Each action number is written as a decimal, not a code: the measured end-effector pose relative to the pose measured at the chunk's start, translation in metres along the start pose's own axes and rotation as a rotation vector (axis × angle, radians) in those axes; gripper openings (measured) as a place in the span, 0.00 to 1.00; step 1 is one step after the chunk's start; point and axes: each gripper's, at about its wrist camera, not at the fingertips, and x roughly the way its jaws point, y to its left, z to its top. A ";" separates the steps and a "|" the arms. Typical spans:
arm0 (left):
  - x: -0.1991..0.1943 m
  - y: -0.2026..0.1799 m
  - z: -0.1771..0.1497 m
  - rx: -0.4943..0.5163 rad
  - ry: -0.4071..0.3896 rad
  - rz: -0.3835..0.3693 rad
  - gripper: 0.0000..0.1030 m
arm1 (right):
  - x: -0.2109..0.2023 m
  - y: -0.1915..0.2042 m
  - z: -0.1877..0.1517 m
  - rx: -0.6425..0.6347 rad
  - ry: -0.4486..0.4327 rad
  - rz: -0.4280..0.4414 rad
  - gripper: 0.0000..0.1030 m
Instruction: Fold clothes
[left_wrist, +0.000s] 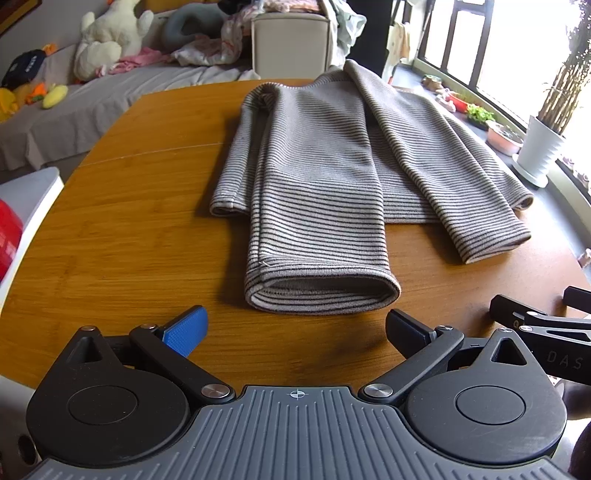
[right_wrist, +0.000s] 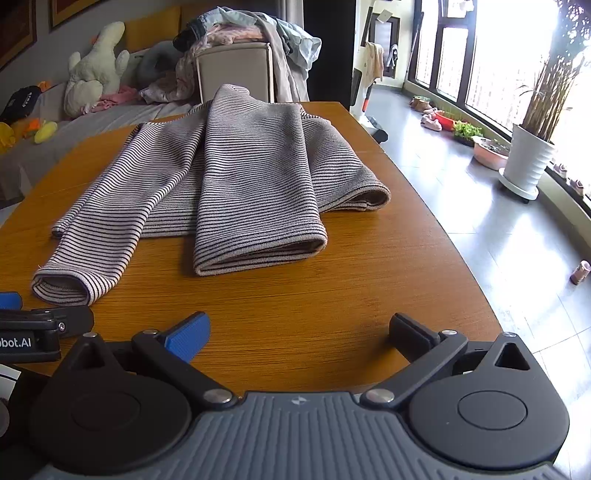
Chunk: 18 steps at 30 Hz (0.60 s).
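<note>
Top (left_wrist: 325, 155): soft napped knit cloth, matt, grey with fine dark stripes; cuffs show a fuzzy inner face. Table (left_wrist: 129, 240): wood with fine straight grain, smooth, low sheen. Left gripper (left_wrist: 295, 332) and right gripper (right_wrist: 301, 334): matt black plastic arms, bright metal pivot pins, ribbed grey body; one finger pad (left_wrist: 186, 330) of blue, finely textured rubbery material, the other black. Floor (right_wrist: 480, 206): glossy, reflecting window light. Pot (right_wrist: 526, 158): white, ribbed, slightly shiny.

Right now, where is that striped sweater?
The striped sweater lies partly folded on the wooden table, just ahead of both open tongs, sofa behind.
</note>
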 end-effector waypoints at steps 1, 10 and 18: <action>0.000 0.000 0.000 0.000 0.000 0.000 1.00 | 0.000 0.000 0.001 -0.002 0.001 -0.001 1.00; 0.001 -0.001 0.000 0.005 -0.001 0.003 1.00 | 0.007 0.012 0.001 -0.013 0.001 -0.007 1.00; 0.001 -0.002 -0.001 0.011 0.002 0.006 1.00 | 0.004 0.009 0.001 -0.009 0.003 -0.003 1.00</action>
